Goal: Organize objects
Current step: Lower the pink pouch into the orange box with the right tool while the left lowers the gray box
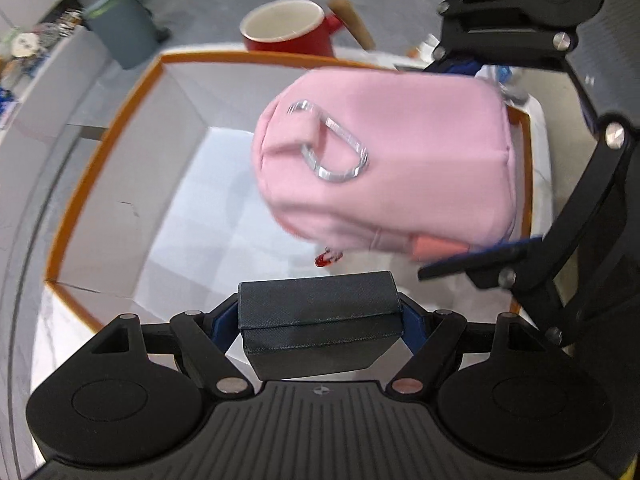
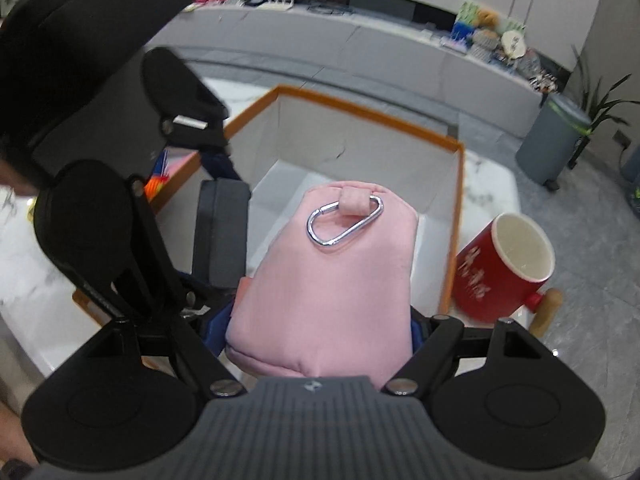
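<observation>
Two tools are in my hands, and both are over a large open box (image 1: 120,184) with white inside walls and an orange rim, which stands on a pale marble-patterned table (image 2: 36,256).

My right tool (image 2: 320,320) grips a soft pink pouch (image 2: 332,288) at its near end, the two sides of the tool pressed against the fabric. The pouch hangs in the air above the box opening, its far end pointing away from me over the white box floor. In my left wrist view the same pouch (image 1: 392,160) sits up and to the right, blurred, with the right tool's black linkage (image 1: 568,208) reaching in from that side.

My left tool (image 1: 320,320) is closed on a dark rectangular block (image 1: 320,312), held at the near edge of the box. From the right wrist view that block (image 2: 222,232) sits just to the left of the pouch, close beside it; I cannot tell whether they touch.

Outside the box, by its corner, stands a red mug (image 2: 504,268) with a cream inside and a wooden handle.

A silver carabiner clip (image 2: 344,220) hangs from a small pink fabric loop on the pouch's top face.

A tiny red piece (image 1: 326,258) dangles under the pouch; it is too blurred to make out.
</observation>
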